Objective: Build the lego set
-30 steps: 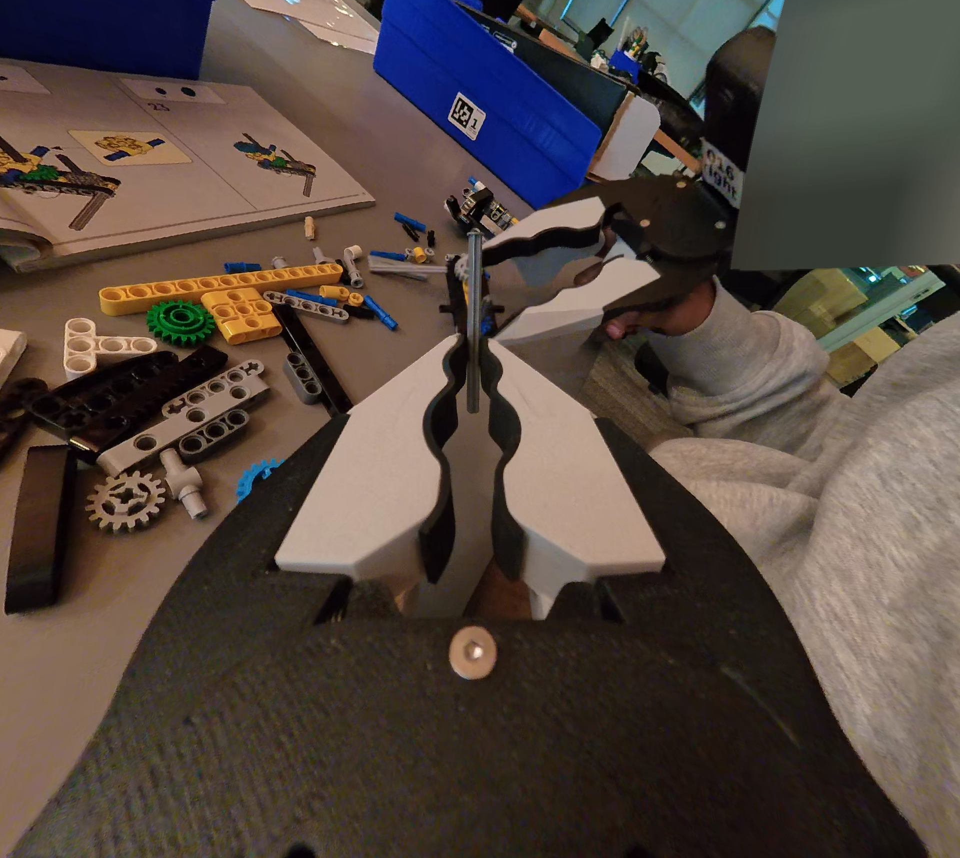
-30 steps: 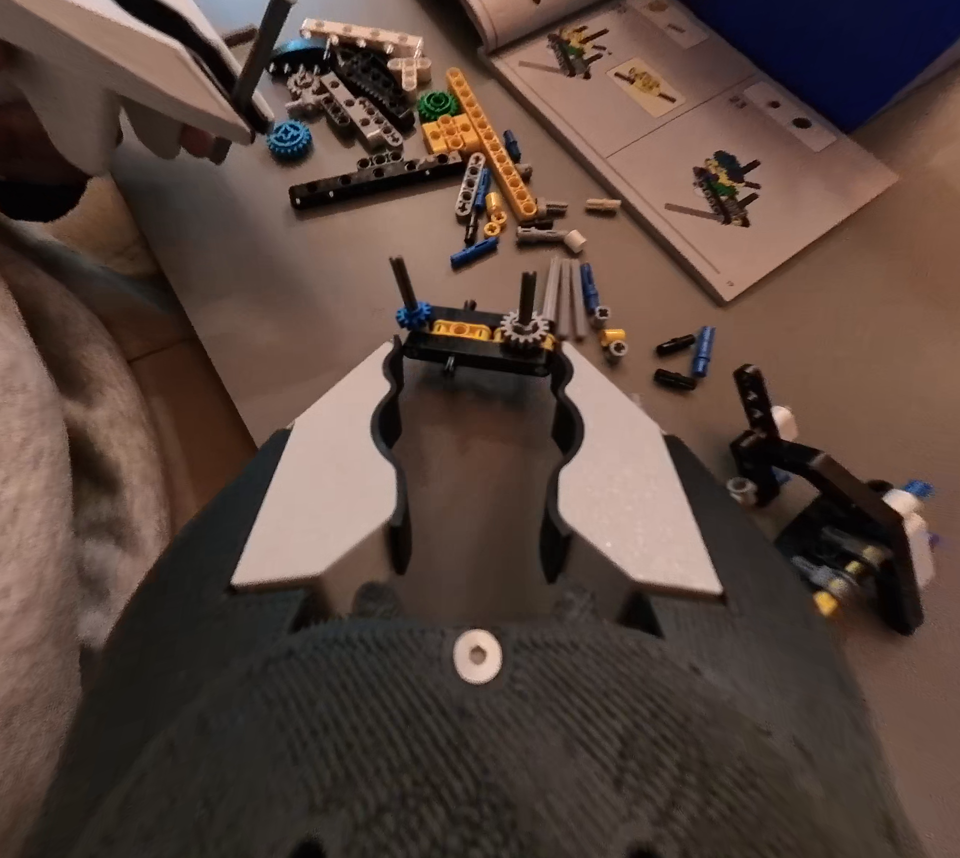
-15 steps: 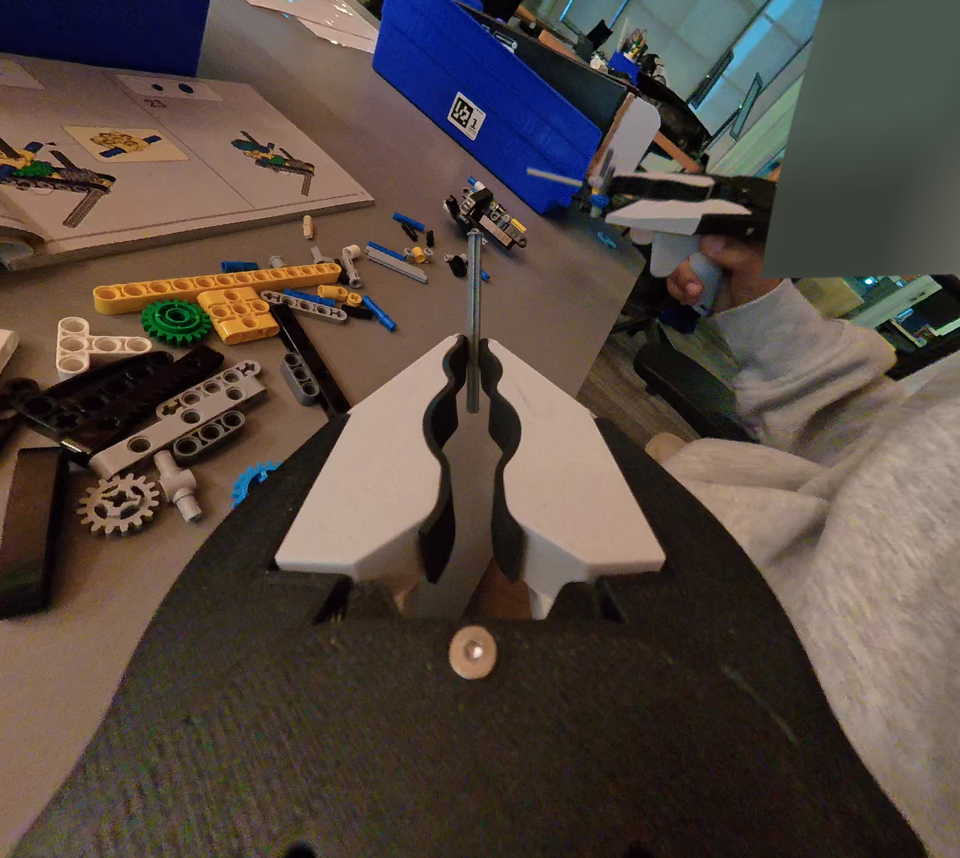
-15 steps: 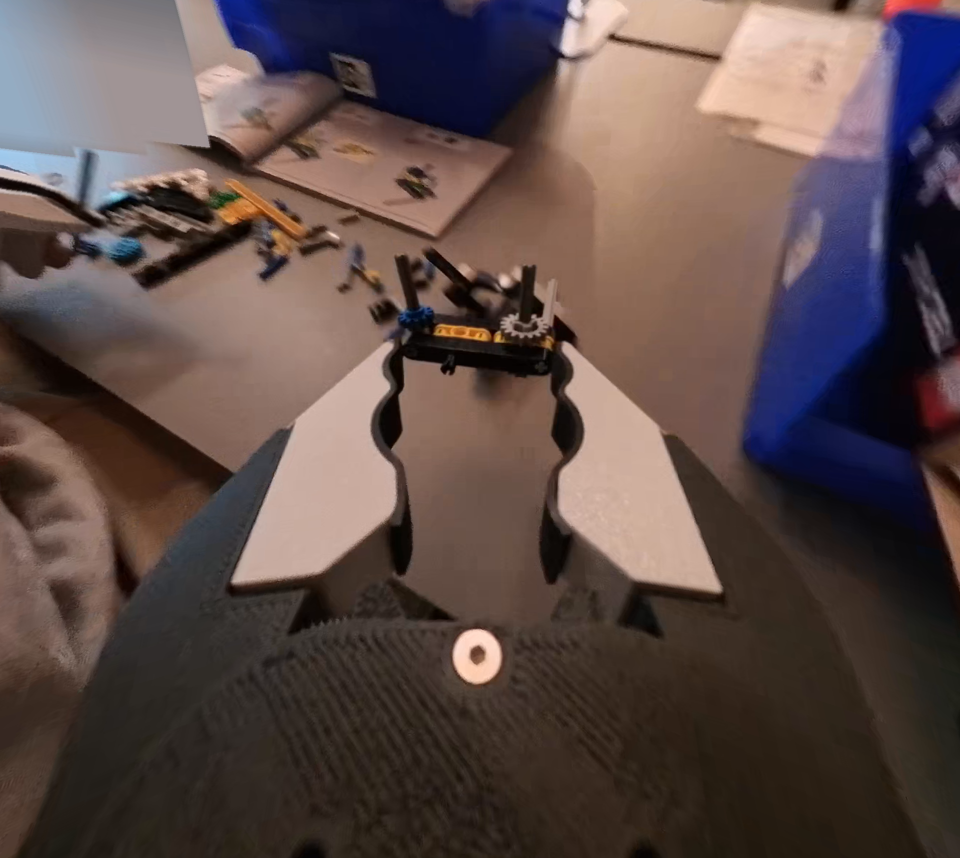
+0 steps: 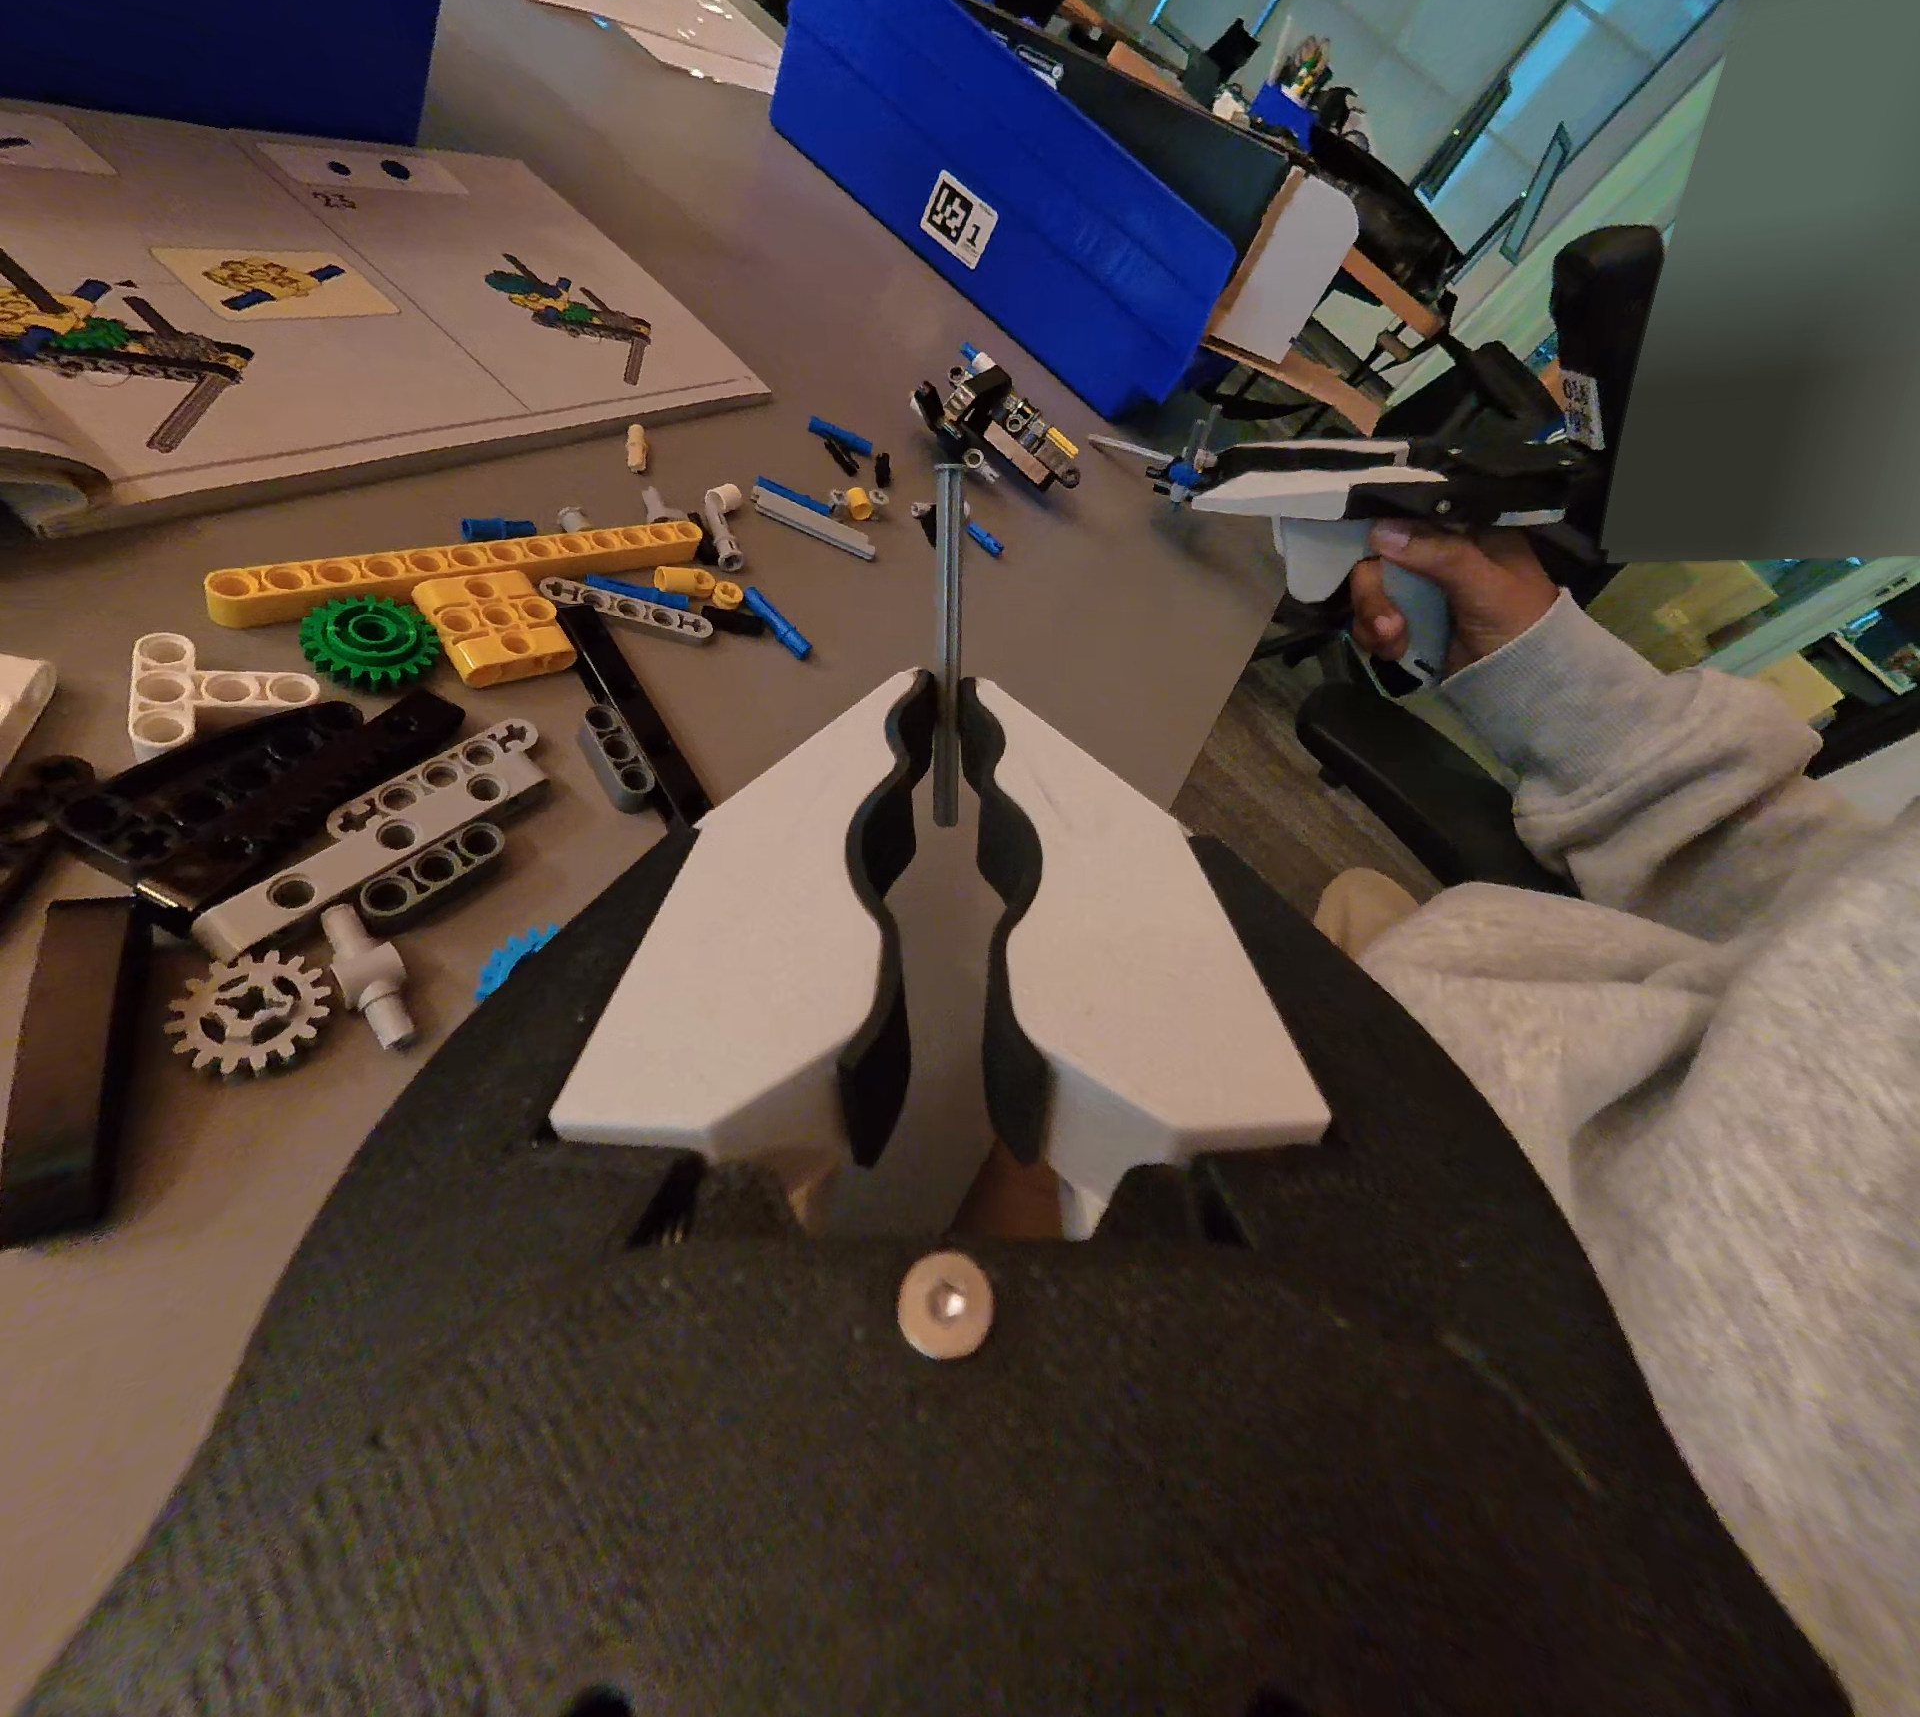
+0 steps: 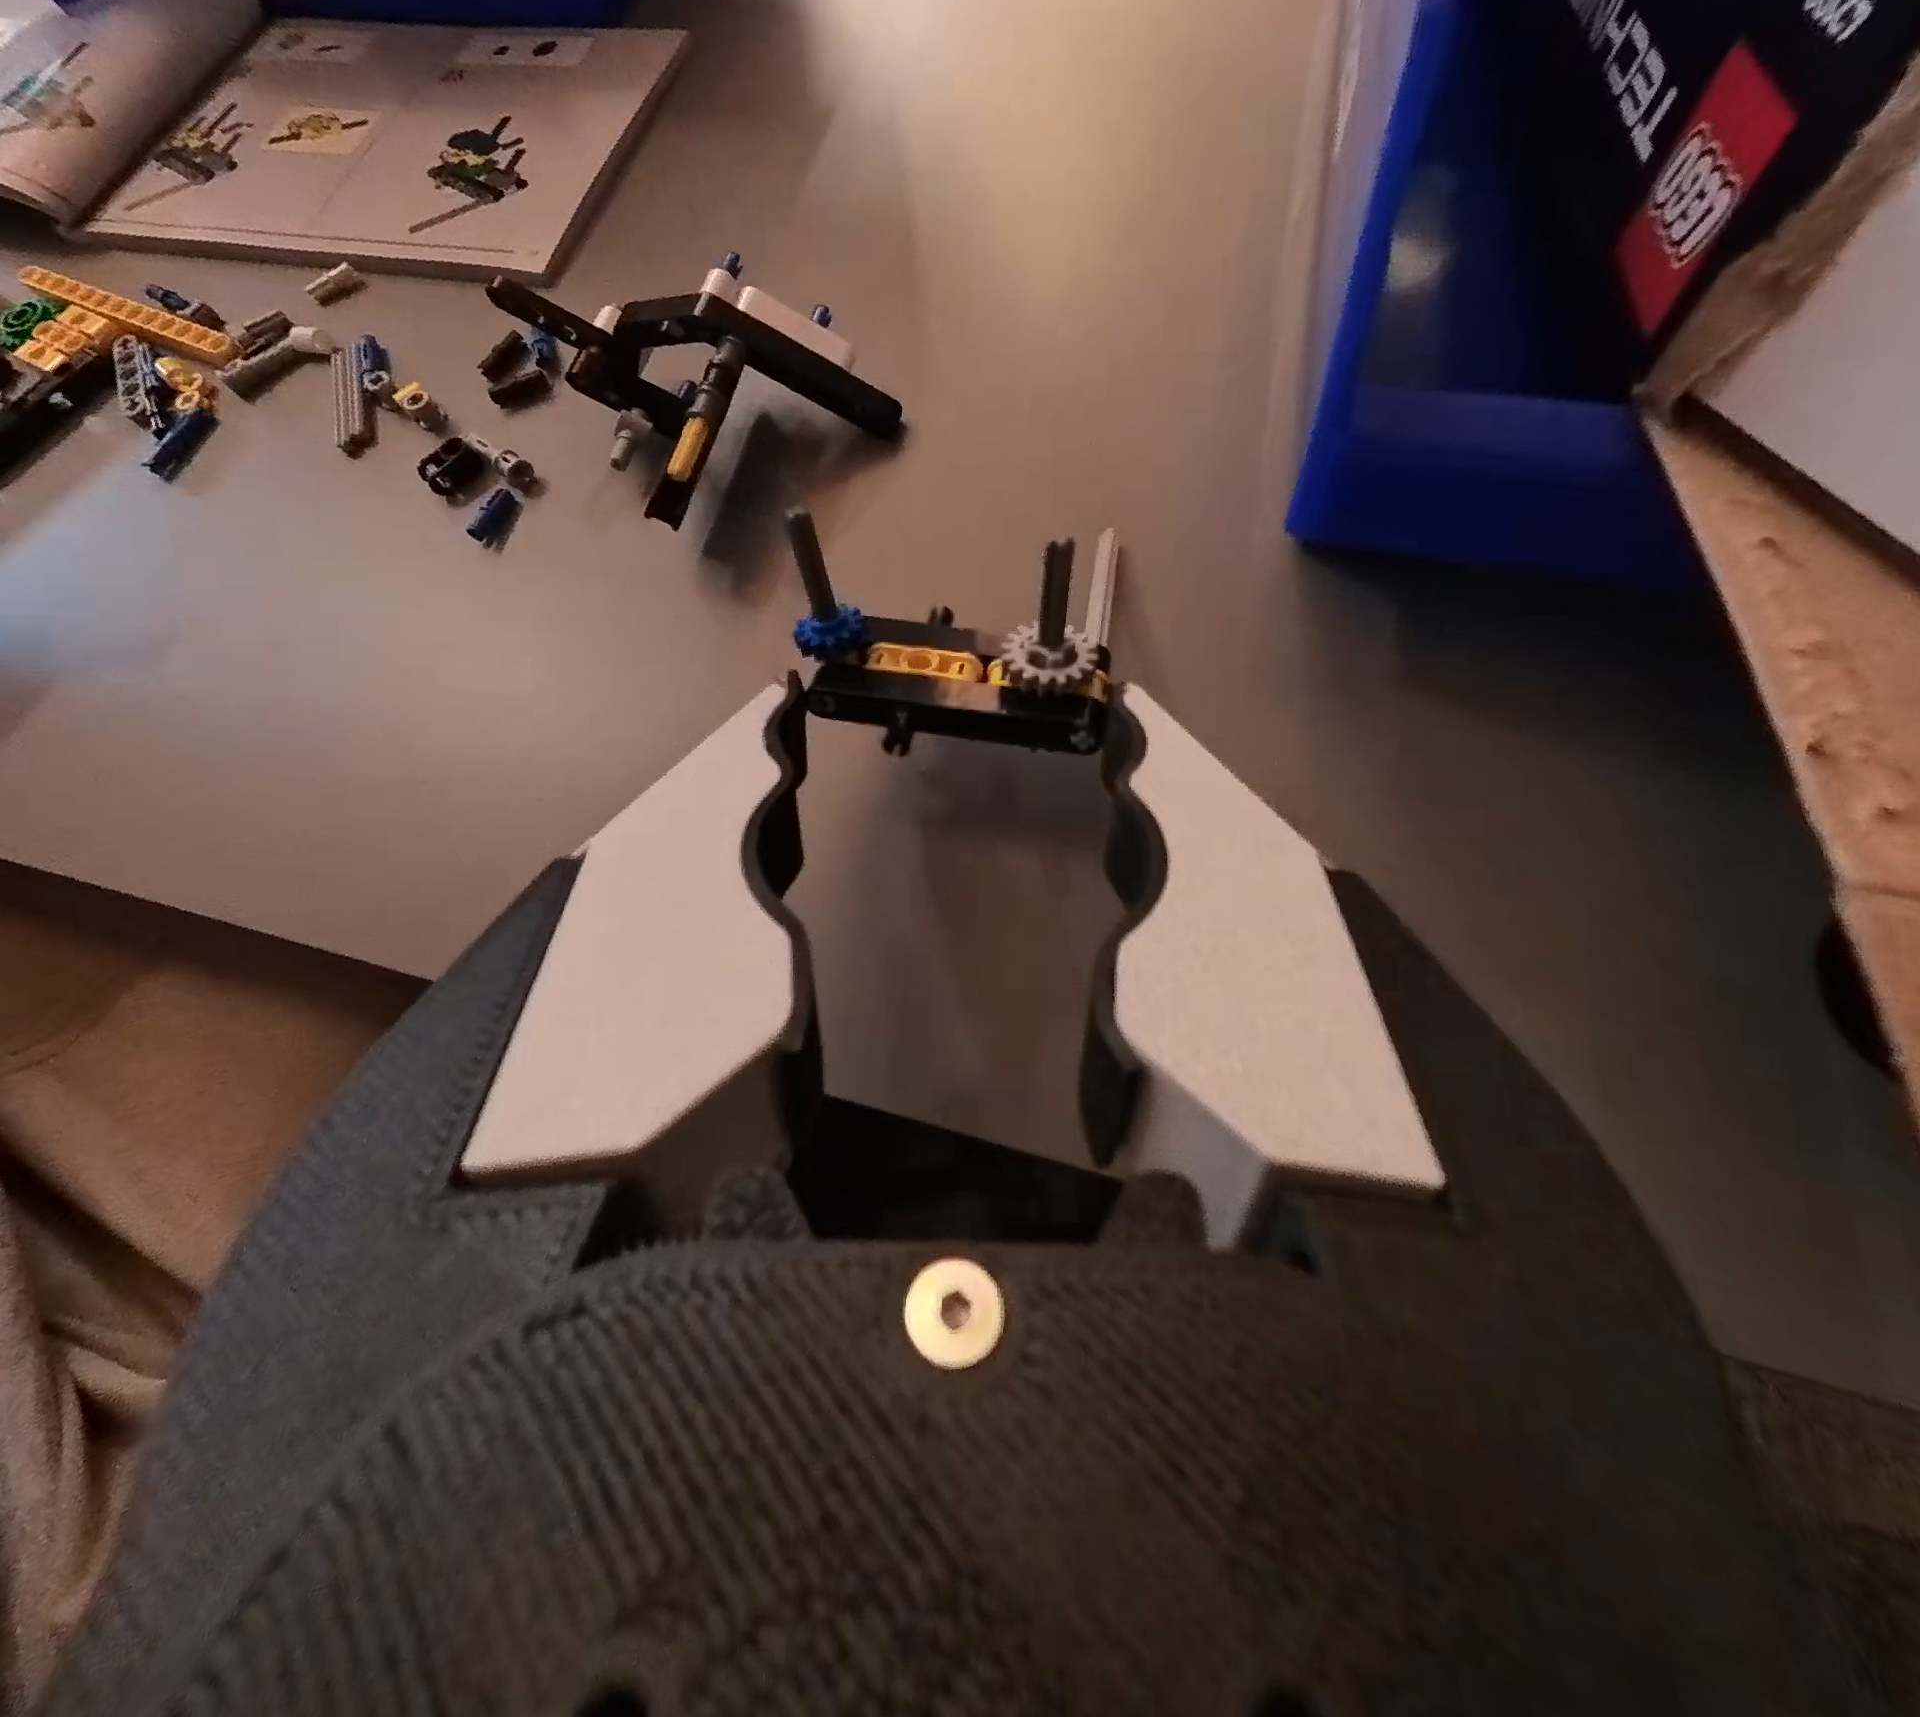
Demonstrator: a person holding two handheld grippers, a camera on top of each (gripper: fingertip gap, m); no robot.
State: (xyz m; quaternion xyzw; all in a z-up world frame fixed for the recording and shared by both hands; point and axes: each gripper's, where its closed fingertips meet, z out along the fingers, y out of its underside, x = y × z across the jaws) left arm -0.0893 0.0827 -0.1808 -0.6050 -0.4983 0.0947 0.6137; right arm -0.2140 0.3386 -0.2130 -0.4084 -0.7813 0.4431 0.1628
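My left gripper [image 5: 943, 685] is shut on a long grey axle [image 5: 945, 597] that sticks out forward above the table. My right gripper [image 6: 951, 701] is shut on a small black and yellow assembly [image 6: 956, 685] with a blue gear, a grey gear and upright axles. It holds it in the air above the table near its front edge. In the left wrist view the right gripper [image 5: 1195, 478] is far right, off the table edge, held by a hand. A second black sub-assembly [image 6: 707, 363] lies on the table; it also shows in the left wrist view [image 5: 992, 420].
Loose parts lie left: a yellow beam [image 5: 447, 566], a green gear [image 5: 369, 639], black and grey beams [image 5: 312, 815], a grey gear [image 5: 249, 1013]. An open instruction booklet [image 5: 343, 327] lies behind them. A blue bin [image 5: 987, 150] stands at the back; a boxed set [image 6: 1662, 109] stands right. Spacing between my two grippers at the tips: around 30 centimeters.
My right gripper has swung away from the left one, rightward and off past the table edge, still holding the assembly. My left gripper with the axle has stayed nearly still.
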